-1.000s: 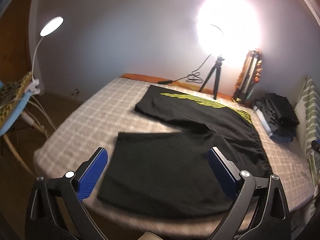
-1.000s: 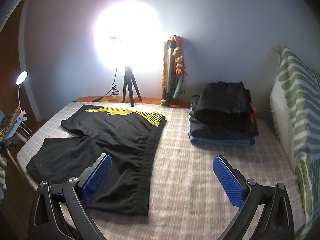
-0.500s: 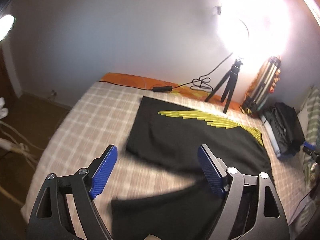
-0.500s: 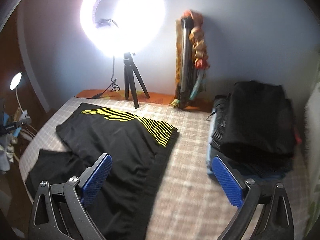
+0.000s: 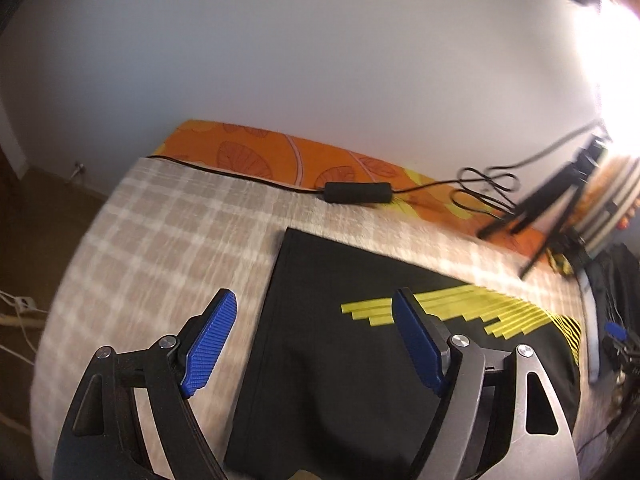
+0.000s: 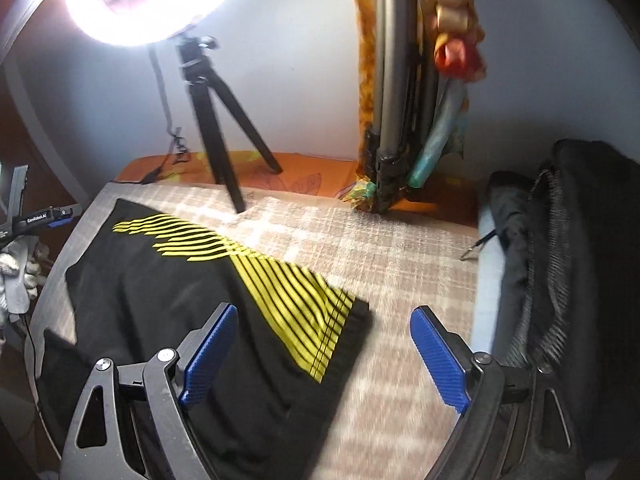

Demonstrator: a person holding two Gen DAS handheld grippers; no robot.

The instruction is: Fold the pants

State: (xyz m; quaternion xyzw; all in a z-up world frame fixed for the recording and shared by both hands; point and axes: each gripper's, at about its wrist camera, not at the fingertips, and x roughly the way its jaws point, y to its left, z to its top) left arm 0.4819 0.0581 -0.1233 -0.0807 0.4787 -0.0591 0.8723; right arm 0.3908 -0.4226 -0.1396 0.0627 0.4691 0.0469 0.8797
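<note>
1. Black shorts (image 5: 360,360): lying flat on the checked bed cover (image 5: 160,248), yellow stripe panel (image 6: 280,284) facing up.
2. Left tongs (image 5: 312,344): standing wide, jaws just been narrowing, nothing between the pads; straddling the leg hem edge below.
3. Right tongs (image 6: 324,356): likewise wide and narrowing, empty; straddling the waistband corner (image 6: 356,312).
4. Advice: be pinching both far corners together, catching both layers.
5. Pose: both tongs pointing steeply downward.

A pale wall (image 5: 280,60) behind a bed with a checked cover (image 5: 160,232) — a glaring ring light (image 6: 132,4) on a black tripod (image 6: 216,128).
</note>
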